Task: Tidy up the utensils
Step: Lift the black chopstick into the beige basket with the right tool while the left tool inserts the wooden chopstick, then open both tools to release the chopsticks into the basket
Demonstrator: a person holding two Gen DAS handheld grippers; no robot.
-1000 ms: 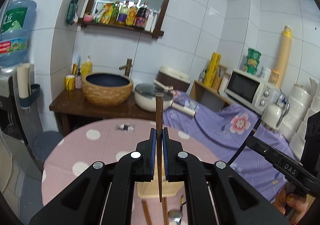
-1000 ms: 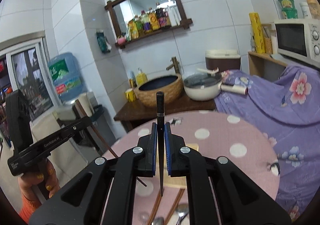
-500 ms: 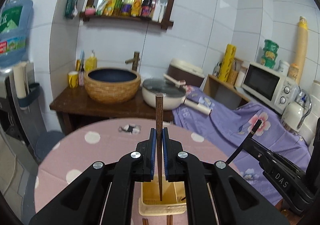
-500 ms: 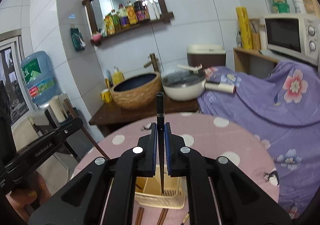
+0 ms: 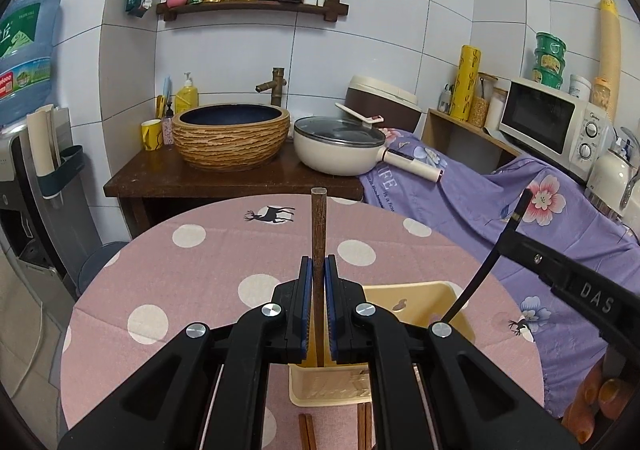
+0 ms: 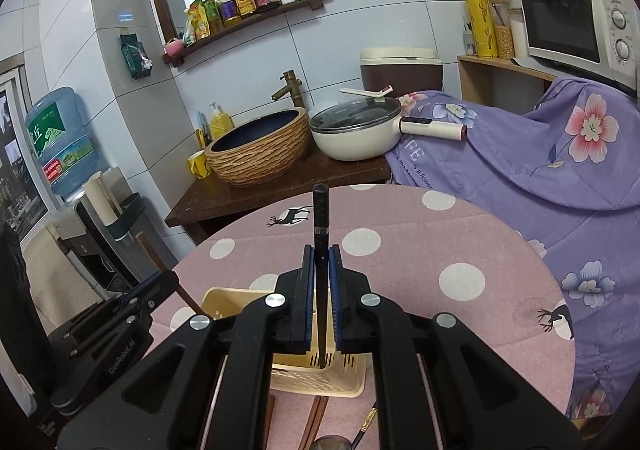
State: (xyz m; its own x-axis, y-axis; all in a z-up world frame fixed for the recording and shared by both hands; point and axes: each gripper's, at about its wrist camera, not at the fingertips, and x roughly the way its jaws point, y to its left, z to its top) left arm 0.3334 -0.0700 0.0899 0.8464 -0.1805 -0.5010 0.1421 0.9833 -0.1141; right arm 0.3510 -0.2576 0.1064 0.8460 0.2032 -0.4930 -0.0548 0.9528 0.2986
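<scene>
Two grippers, each clamped on one upright chopstick: our left gripper (image 5: 315, 278) holds a brown chopstick (image 5: 318, 226), our right gripper (image 6: 321, 270) a black chopstick (image 6: 320, 218), tips inside the cream basket (image 6: 320, 382) near us. Next, we judge: release both.

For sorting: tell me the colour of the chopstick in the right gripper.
Black chopstick; clearest in the right wrist view.

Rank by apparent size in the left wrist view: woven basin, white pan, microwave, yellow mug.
1. woven basin
2. white pan, handle included, close to the basin, so those two are not firmly ranked
3. microwave, at the warped edge of the picture, so unsure against the pan
4. yellow mug, clearly smallest
</scene>
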